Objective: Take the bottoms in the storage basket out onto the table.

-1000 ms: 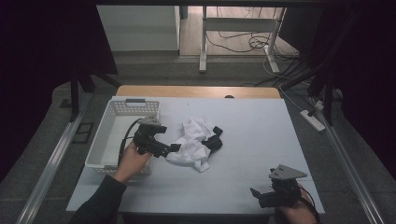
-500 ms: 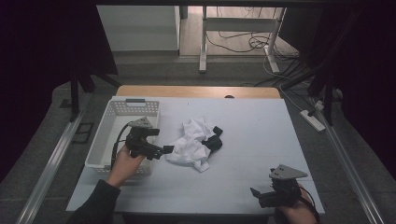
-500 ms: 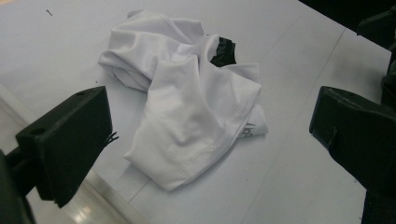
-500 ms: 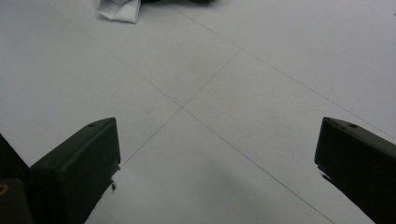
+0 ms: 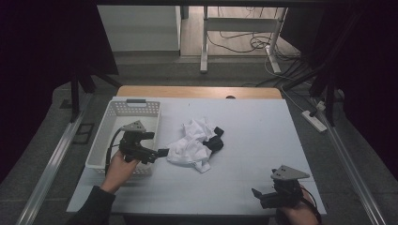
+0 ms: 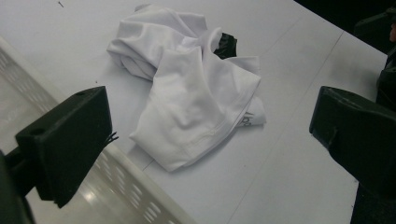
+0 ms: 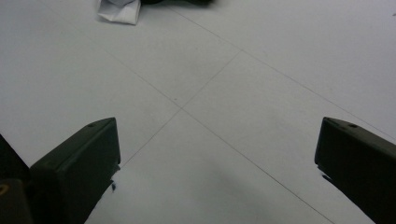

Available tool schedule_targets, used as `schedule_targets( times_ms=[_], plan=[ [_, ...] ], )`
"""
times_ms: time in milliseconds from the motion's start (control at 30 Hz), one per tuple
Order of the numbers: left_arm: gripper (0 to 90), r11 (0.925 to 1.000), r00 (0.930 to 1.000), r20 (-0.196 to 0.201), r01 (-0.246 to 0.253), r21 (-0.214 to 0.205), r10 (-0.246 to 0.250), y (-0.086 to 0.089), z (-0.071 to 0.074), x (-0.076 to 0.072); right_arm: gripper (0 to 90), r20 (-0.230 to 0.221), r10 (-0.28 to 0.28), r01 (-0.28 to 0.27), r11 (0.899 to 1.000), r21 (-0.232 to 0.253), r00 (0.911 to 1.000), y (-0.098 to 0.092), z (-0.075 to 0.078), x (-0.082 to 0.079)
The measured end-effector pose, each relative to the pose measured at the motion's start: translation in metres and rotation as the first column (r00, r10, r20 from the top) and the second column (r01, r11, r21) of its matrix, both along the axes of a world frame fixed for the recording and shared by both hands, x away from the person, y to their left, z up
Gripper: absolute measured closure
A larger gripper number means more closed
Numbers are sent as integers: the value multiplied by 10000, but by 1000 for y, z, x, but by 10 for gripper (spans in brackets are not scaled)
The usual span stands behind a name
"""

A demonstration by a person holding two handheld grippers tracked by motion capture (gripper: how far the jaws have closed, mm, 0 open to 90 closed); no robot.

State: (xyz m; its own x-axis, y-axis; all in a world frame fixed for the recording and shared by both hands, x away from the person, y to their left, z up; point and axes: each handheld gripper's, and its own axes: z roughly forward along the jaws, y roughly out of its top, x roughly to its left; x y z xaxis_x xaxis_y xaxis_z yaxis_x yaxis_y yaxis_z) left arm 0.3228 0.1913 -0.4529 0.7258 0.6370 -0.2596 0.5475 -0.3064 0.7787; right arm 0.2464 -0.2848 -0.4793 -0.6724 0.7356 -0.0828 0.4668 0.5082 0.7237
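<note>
A crumpled white cloth (image 5: 191, 143) lies in the middle of the table, with a black piece (image 5: 216, 140) tucked into its right side. My left gripper (image 5: 159, 152) is held over the basket's right rim and points at the cloth's left edge. Its jaws are open and hold nothing. In the left gripper view the white cloth (image 6: 196, 93) lies just beyond the left gripper (image 6: 212, 100), with the black piece (image 6: 226, 44) behind it. My right gripper (image 5: 259, 196) rests near the table's front right corner. The right gripper (image 7: 217, 130) is open over bare table, with a corner of the cloth (image 7: 119, 11) far ahead.
A white perforated basket (image 5: 112, 122) stands along the table's left side; its rim (image 6: 140, 186) passes under my left gripper. The table (image 5: 263, 131) is pale grey with a wooden strip at the back edge. Frames and cables stand on the floor beyond.
My left gripper has drawn back a little to the left, away from the cloth and toward the basket. The right gripper and the cloth have stayed put.
</note>
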Motion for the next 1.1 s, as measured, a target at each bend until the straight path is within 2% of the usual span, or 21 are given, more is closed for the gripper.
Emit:
schedule_targets(
  times_ms=[433, 1100],
  plan=[
    [2, 9998, 9998, -63, -182, -119, 182, 11, -5, -10, 8, 3, 25, -25, 10000, -32, 10000, 0, 0, 0],
    [1, 9986, 9986, -11, -524, -9, 524, 25, -17, -29, 8, 0, 62, -62, 10000, -63, 10000, 1, 0, 0]
  ],
)
